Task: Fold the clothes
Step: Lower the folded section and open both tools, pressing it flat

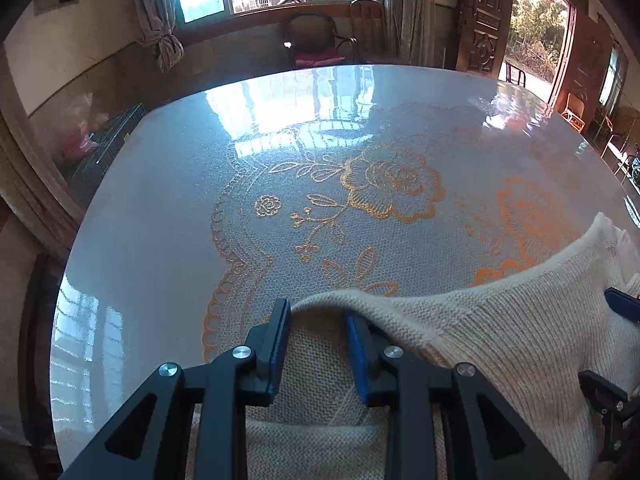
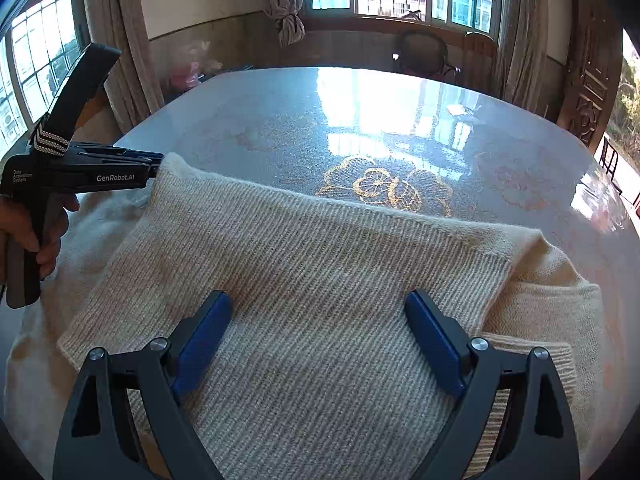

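Sweater point(image 2: 304, 264), cream knit, spread on near part of table point(image 2: 280, 120), part-folded. Soft, limp, light; likely drapes and stretches, no slip on pads. Left gripper point(image 1: 318, 320) clamped on far-left fold edge. Right gripper point(image 2: 318, 332) wide apart over middle panel, holding nothing. Best taken at ribbed edges or corners, not mid-panel.
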A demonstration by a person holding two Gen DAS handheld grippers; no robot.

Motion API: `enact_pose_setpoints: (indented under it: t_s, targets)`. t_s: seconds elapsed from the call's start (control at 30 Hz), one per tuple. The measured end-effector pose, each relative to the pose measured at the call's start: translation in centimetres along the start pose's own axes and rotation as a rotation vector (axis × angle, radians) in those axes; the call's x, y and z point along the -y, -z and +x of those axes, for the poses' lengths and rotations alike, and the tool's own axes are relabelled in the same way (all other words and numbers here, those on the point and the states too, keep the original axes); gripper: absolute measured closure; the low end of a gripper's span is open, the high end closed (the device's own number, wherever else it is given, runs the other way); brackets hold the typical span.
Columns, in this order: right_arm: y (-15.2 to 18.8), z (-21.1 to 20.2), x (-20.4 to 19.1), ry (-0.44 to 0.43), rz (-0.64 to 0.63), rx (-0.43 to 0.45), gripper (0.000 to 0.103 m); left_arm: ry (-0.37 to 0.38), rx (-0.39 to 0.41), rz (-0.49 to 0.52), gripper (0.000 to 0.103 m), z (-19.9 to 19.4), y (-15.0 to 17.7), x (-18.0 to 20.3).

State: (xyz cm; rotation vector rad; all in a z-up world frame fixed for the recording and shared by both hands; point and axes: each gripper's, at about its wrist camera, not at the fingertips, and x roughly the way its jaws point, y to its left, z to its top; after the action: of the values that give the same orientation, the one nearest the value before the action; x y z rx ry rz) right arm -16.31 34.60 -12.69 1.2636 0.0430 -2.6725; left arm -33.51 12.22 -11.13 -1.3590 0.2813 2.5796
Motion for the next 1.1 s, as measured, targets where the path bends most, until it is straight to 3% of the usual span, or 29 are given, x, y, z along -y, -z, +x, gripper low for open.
enact_pose_setpoints:
  t_s: [0.2, 0.27, 0.43, 0.57, 0.67, 0.77, 0.97, 1.0, 1.03, 1.1]
  targets:
    - [0.2, -0.2, -0.3, -0.003, 0.003, 0.000, 0.011, -0.097, 0.010, -0.059, 0.075, -0.7, 0.5, -3.4]
    - [0.3, -0.4, -0.4, -0.002, 0.001, 0.000, 0.011, -0.151, 0.051, -0.062, 0.075, -2.3, 0.4, -4.0]
    - [0.4, -0.5, -0.3, 0.000, -0.001, -0.001, 0.011, -0.003, 0.212, -0.075, 0.075, -5.9, -1.3, -0.5]
    - [0.4, -0.6, -0.3, -0.003, 0.000, 0.000, 0.011, 0.095, 0.148, 0.000, 0.075, -5.1, -0.9, 3.3]
    - [0.3, -0.6, -0.1, -0.004, 0.001, 0.000, 0.011, 0.132, 0.094, -0.018, 0.075, -3.7, -0.4, 4.7]
    - [0.2, -0.6, -0.1, -0.004, 0.003, 0.000, 0.011, 0.067, 0.024, -0.032, 0.074, -1.4, 0.1, 3.2]
    - [0.3, -0.8, -0.1, -0.003, 0.001, 0.000, 0.011, 0.089, 0.065, -0.094, 0.072, -1.0, 0.9, -1.0]
    - [0.3, -0.8, -0.1, -0.003, 0.000, 0.000, 0.011, 0.062, 0.063, -0.085, 0.070, -0.9, 0.9, -1.4]
    - [0.3, -0.8, -0.1, -0.003, 0.000, 0.000, 0.011, 0.049, 0.064, -0.092, 0.061, -0.8, 1.0, -1.9]
    - [0.2, -0.8, -0.1, -0.003, 0.001, 0.000, 0.011, 0.052, 0.059, -0.130, 0.061, -0.8, 1.3, -2.7]
